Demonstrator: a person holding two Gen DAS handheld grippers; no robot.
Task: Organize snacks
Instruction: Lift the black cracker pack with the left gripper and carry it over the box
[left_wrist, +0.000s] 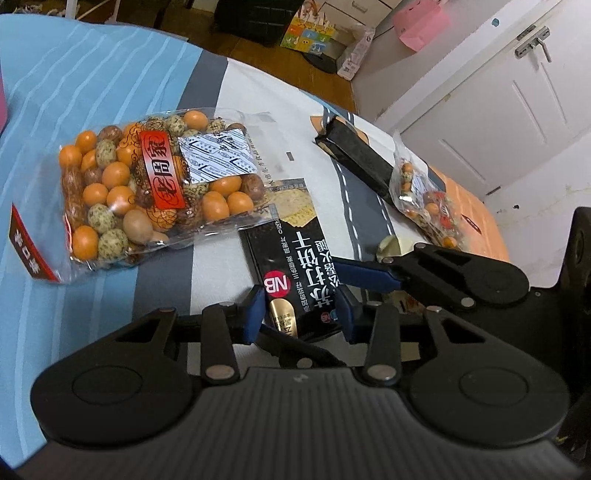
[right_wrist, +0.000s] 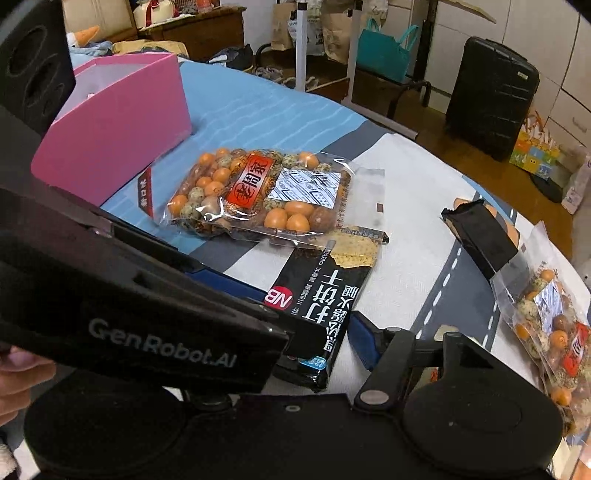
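A black cracker pack (left_wrist: 295, 266) (right_wrist: 325, 295) lies on the patterned cover, its far end tucked under a clear bag of coated nuts (left_wrist: 140, 188) (right_wrist: 255, 195). My left gripper (left_wrist: 301, 314) is shut on the pack's near end, a blue pad pressing each side. My right gripper (right_wrist: 295, 325) straddles the same pack from the right. Its one visible fingertip (right_wrist: 364, 343) rests against the pack's edge, and the other is hidden behind the left gripper. A second black pack (left_wrist: 354, 155) (right_wrist: 480, 240) and a second nut bag (left_wrist: 424, 199) (right_wrist: 554, 332) lie to the right.
An open pink box (right_wrist: 118, 125) stands at the back left on the blue striped cover (left_wrist: 92, 74). White cabinet doors (left_wrist: 498, 110) rise past the right edge. A black suitcase (right_wrist: 487, 96) and bags stand on the floor behind. A hand (right_wrist: 14, 376) shows at the left edge.
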